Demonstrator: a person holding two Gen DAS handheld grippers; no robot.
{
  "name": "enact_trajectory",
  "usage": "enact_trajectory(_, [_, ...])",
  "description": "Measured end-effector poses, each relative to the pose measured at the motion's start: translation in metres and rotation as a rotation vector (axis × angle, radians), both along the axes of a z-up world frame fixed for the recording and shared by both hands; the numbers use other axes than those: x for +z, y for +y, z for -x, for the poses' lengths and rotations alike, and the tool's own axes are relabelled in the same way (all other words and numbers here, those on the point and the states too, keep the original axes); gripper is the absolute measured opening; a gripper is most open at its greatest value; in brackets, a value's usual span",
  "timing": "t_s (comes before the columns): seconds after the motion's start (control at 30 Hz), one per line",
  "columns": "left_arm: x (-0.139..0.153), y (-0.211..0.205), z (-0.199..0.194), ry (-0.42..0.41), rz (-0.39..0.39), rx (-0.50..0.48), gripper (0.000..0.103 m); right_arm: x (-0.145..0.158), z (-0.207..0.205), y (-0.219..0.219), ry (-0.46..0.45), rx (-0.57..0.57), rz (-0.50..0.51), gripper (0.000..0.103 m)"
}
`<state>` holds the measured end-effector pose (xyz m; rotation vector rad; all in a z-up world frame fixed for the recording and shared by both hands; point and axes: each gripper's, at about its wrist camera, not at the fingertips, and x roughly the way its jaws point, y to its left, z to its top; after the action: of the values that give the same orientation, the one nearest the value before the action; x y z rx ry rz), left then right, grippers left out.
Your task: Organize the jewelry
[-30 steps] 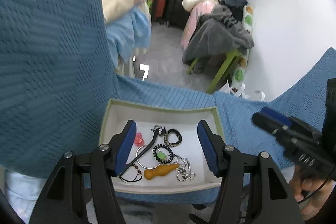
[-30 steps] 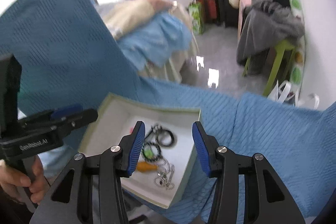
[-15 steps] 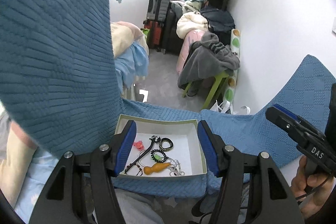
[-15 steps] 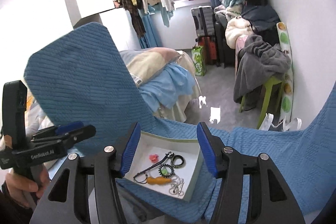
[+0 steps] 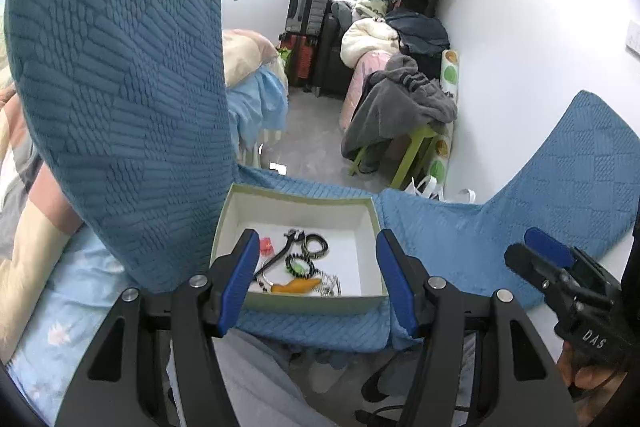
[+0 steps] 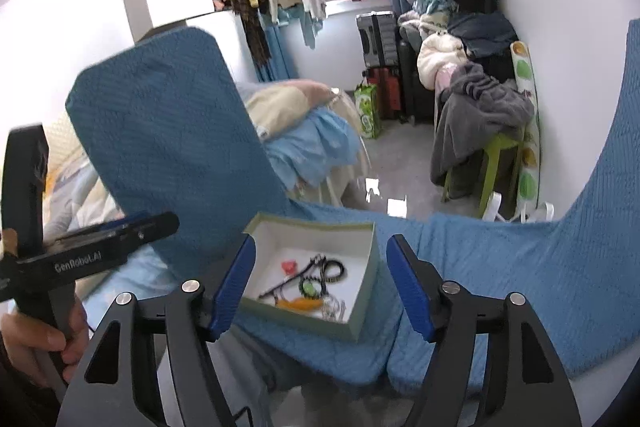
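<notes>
While both grippers hang above the blue cloth (image 5: 460, 227), neither touches anything. Left gripper (image 5: 318, 277): jaws spread wide, nothing between the blue pads, held over the near edge of the cloth. Right gripper (image 6: 320, 287): likewise spread and empty, at a similar height.

Shallow box (image 5: 366, 205), pale green outside and white inside, sits on the cloth near its front edge, roughly midway between the two raised sides. Jewelry lies loose on the box floor, crowded toward the near-left corner:
- orange teardrop piece (image 5: 298, 285), closest to the near wall
- dark bead bracelet with a green stone (image 5: 298, 263), just behind it
- black band loop (image 5: 316, 245), toward the middle
- pink-red small item (image 5: 267, 245), at the left wall
- silver chain (image 5: 332, 285), tangled beside the orange piece, possibly touching it; hard to tell
- long black cord (image 5: 276, 259), running diagonally across the cluster

Right half of the box floor is bare white.
</notes>
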<state>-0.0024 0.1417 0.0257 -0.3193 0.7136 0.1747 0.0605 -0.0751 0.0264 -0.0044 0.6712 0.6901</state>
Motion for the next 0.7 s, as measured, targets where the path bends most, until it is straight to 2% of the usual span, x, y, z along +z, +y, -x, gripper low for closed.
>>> enact_trajectory(0.33, [-0.014, -0.006, 0.014, 0.021, -0.010, 0.026, 0.061, -0.025, 0.019, -0.008, -0.009, -0.034, 0.064, 0.069])
enact_trajectory(0.7, [-0.024, -0.011, 0.017, 0.047, -0.023, 0.016, 0.061, -0.031, 0.018, -0.013, 0.021, -0.060, 0.050, 0.081])
